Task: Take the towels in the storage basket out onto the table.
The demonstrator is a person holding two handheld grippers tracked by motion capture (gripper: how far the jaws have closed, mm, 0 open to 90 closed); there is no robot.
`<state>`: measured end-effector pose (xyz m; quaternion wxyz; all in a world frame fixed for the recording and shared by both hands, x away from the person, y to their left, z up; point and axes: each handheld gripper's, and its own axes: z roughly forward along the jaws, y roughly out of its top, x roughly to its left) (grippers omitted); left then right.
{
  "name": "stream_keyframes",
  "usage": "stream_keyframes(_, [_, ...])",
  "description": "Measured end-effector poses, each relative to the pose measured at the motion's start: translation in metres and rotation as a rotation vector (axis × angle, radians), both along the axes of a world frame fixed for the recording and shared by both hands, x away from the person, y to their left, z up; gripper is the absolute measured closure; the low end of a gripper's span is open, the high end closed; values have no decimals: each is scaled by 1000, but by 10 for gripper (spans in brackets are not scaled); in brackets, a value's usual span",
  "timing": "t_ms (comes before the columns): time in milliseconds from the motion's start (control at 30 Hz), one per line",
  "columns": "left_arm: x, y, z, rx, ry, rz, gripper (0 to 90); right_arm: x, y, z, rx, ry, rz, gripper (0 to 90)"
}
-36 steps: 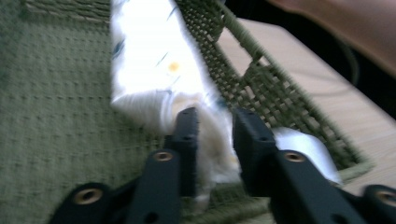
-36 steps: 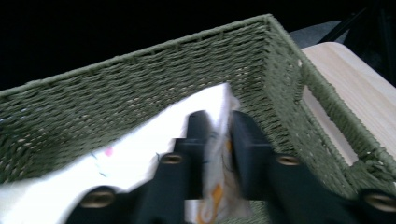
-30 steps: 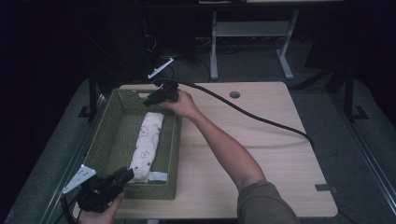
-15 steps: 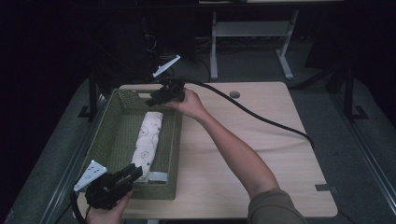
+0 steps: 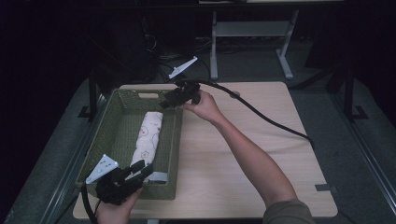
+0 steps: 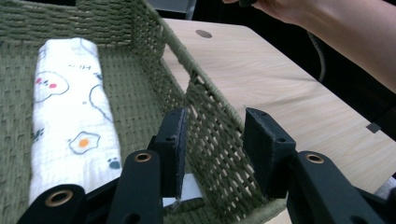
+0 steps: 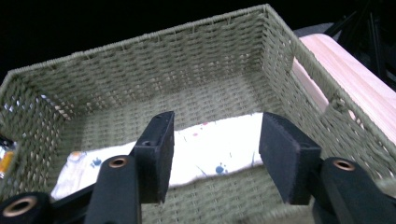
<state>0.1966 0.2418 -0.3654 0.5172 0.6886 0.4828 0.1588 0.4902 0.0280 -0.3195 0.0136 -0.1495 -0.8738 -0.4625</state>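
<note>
A rolled white cloth [image 5: 148,140] printed with small cartoon figures lies lengthwise on the floor of a green woven basket [image 5: 105,135], nearer the basket's right wall than its left, touched by neither gripper. The basket sits on the left part of a light wooden table [image 5: 243,154].

The left gripper [image 5: 138,170] hangs at the basket's near right corner. In the left gripper view its 2 jaws have just been opening and stand apart over the basket's wall with nothing clamped between them, the cloth off to their left.

The right gripper [image 5: 164,103] is held at the basket's far right corner, above the rim. Its 2 jaws have just been opening too and stand apart, empty; in the right gripper view the cloth [image 7: 205,149] lies beyond them, inside the basket. A thick black cable [image 5: 266,116] trails from it across the table.
</note>
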Motion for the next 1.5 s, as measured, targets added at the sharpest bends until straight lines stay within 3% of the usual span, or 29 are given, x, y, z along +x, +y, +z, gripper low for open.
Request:
stream_keyframes(433, [10,-18,5,-9,8,-53,519,-2,-34,0,6,19,-41,392])
stream_keyframes(500, [12,-24,6,2,13,-70,506,-4,-39,1,-14,10,-50,371])
stream_keyframes(533, [12,-24,6,2,13,-70,497,-5,-41,1,-11,-6,-45,377])
stream_keyframes(667, [15,-32,9,5,13,-82,479,-6,-53,4,18,17,-67,359])
stream_keyframes(1033, [25,-47,12,-23,28,-113,353,-12,-86,-1,26,20,-119,325])
stream_keyframes(1267, [28,-54,14,-25,31,-132,332,-14,-106,-3,42,18,-146,312])
stream_keyframes(1367, [30,-55,15,-51,36,-140,321,-15,-116,-3,50,13,-158,309])
stream_keyframes(1400, [32,-57,15,-62,43,-170,333,-16,-122,-3,51,15,-166,307])
stream_keyframes(1500, [35,-59,14,-89,68,-196,333,-17,-127,-4,36,12,-178,301])
